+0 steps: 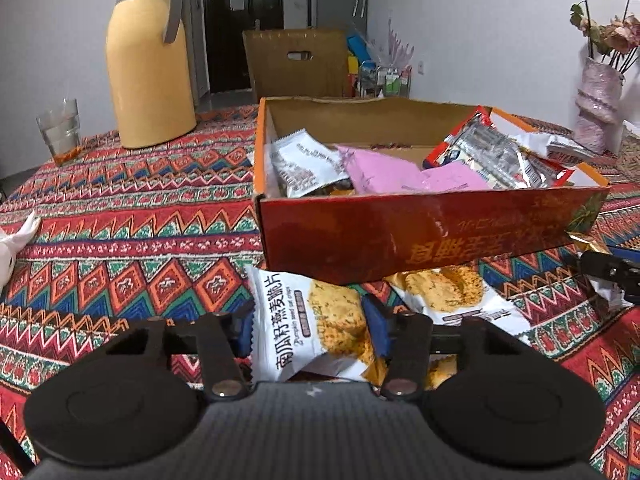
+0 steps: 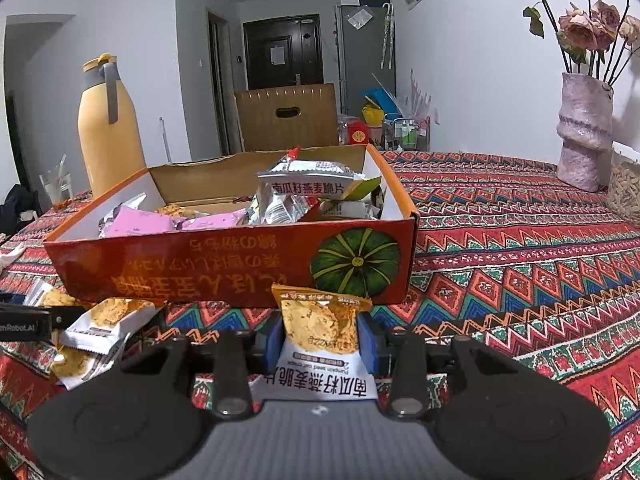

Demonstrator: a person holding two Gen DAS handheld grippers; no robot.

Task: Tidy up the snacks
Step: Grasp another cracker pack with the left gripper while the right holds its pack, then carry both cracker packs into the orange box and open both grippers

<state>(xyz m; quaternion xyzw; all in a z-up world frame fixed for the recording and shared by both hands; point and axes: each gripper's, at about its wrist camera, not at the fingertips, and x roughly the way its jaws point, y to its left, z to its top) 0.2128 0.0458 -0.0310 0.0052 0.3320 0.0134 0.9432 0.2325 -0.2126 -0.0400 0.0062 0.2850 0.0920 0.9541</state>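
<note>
Both claws, left (image 1: 308, 330) and right (image 2: 320, 338), are clamped on oat-crisp packets (image 1: 316, 320) (image 2: 320, 332) reading "Pumpkin seed oat crisps", blocked ahead by the pumpkin-printed box (image 2: 240, 264), flask (image 1: 150, 68) beyond.

Woven-look patterned tablecloth (image 2: 520, 240), matt cloth, covers the worktop. Cardboard snack box (image 2: 240, 264): glossy printed outside w/ sheen, raw brown board inside. Oat-crisp packets (image 1: 316, 320) in shiny plastic film, crinkled; pink packets (image 1: 384, 168) look matt; one wrapper (image 1: 492, 152) silvery foil. Thermos jug (image 1: 150, 68): smooth satin yellow plastic, grey handle. Clear glass tumbler (image 1: 60, 128). Vase (image 2: 584, 132): rough, glittery texture. Gripper bodies matt black plastic, fingers (image 2: 366, 344) w/ blue pads, bare metal pivot screws.
</note>
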